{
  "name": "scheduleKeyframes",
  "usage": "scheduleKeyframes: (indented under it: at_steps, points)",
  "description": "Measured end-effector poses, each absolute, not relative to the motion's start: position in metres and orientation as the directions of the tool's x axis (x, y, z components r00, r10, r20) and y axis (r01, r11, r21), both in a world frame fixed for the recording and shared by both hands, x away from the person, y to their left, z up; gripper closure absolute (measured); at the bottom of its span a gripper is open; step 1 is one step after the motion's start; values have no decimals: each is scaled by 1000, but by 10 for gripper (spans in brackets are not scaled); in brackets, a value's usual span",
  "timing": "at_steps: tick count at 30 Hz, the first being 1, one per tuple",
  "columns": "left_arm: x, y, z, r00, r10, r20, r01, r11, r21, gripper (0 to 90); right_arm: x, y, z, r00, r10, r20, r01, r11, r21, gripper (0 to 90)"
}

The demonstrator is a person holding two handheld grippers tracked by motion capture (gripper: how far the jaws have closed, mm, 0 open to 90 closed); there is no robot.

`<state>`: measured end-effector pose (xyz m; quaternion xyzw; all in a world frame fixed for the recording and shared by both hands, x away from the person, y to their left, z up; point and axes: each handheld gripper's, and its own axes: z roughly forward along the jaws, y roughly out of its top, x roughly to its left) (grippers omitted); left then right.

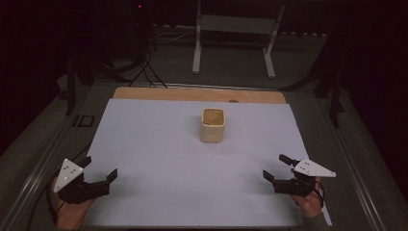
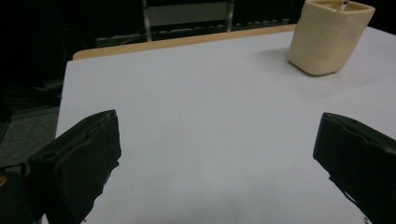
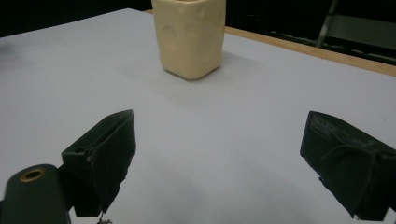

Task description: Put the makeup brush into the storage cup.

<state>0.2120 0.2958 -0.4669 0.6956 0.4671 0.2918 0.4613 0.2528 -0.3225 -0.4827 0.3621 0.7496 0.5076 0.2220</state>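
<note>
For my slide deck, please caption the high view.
Two open grippers, left and right, flank a cream cup on white sheet.

Dim room around a table covered by a pale sheet

The table (image 1: 269,96) has a wooden top whose far edge shows as a tan strip beyond the pale sheet (image 1: 159,159) that covers most of it. Behind the table, a white metal frame (image 1: 235,29) stands on two legs on the grey floor (image 1: 231,67). Left of the table's far corner, black cables (image 1: 144,67) run across the floor toward a dark stand with a small red light (image 1: 139,6). Light falls on the table; the walls beyond it are lost in darkness.
</note>
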Motion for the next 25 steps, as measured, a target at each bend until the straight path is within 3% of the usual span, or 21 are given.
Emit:
scheduleKeyframes:
  at_steps: [11, 25]
  points:
    - [199, 300, -475, 368, 930, 2, 364, -146, 920, 21, 252, -324, -483, -640, 768, 28, 304, 220, 927, 101]
    - [201, 290, -480, 403, 915, 29, 350, -183, 919, 21, 253, -328, -482, -643, 766, 23, 285, 212, 935, 101]
